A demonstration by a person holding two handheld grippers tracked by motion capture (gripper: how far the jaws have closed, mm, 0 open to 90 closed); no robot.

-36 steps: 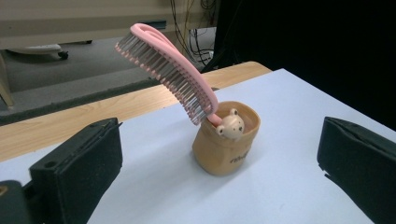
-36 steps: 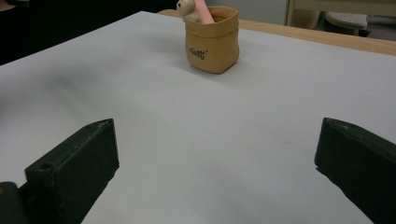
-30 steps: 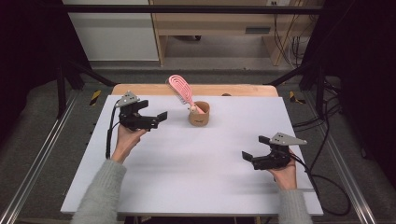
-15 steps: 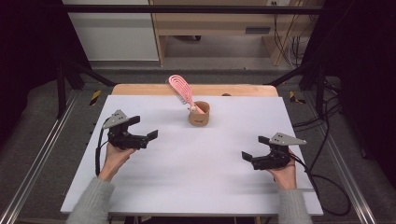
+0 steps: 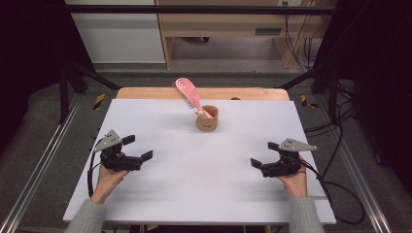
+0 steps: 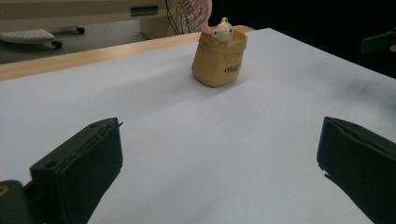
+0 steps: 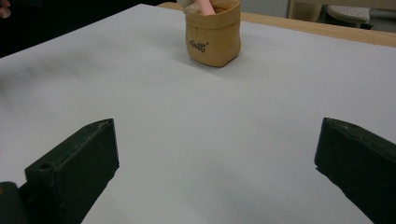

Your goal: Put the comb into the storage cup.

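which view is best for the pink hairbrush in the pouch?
High view: the whole pink hairbrush shows, leaning out of the tan pouch. The left gripper view crops the head at the top edge and shows a small figure on the handle. The right gripper view catches just a stub of handle.

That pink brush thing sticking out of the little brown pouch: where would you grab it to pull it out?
Probably by the pink brush just below its wide slotted head, above the brown pouch. It leans up and away toward the table's far left, so closing on it from the side and drawing along that lean seems best. Both grippers, left gripper and right gripper, are open.
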